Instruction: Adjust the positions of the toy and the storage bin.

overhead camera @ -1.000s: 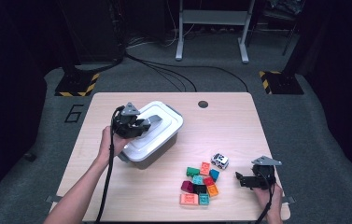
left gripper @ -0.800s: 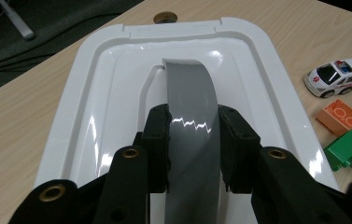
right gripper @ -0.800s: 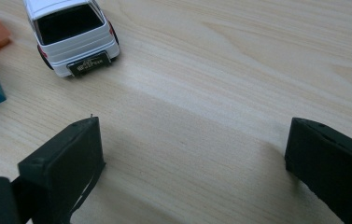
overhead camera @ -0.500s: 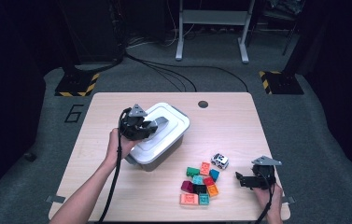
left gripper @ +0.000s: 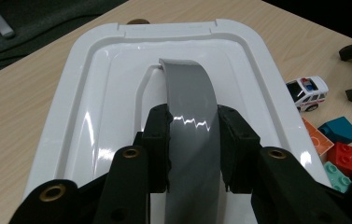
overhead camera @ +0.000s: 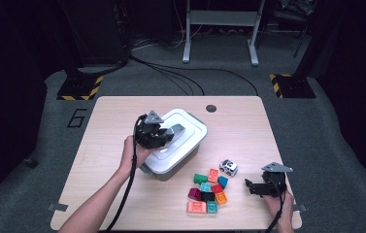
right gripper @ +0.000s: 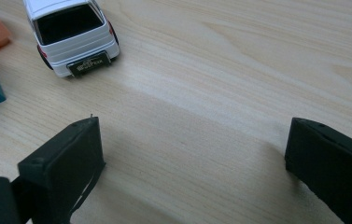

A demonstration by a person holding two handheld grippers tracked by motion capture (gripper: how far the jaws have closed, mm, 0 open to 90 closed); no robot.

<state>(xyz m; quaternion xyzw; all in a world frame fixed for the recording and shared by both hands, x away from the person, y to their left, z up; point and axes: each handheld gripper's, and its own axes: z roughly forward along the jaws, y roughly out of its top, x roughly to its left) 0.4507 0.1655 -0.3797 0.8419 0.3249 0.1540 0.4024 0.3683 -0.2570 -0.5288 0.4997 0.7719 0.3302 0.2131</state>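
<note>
While a person works at a pale wooden worktop (overhead camera: 239,126), the largest item on it, a white lidded storage box (overhead camera: 190,145), sits left of centre; its white lid (left gripper: 108,93) looks glossy and rigid, likely slick to bare jaws, so the raised grey handle (left gripper: 192,121) arching over the lid's recess is the sensible place to take hold. The left hand-held gripper (left gripper: 193,149) is at that spot, its jaws set on either side of the grey strap and seemingly touching its edges, pinching the handle from the sides; the box is probably light if empty, though the closed lid hides its contents, and a lift by the handle may raise the lid alone or the whole box. Near the worktop's front right edge, the right hand-held gripper (overhead camera: 256,187) rests low over bare wood with its jaws spread wide and nothing between them. Between the box and that gripper lies a cluster of coloured toy bricks (overhead camera: 207,191), hard plastic, light and easy to nudge; just beyond them stands a small white toy car (overhead camera: 228,167), its rear towards the right gripper, liable to roll if pushed.
</note>
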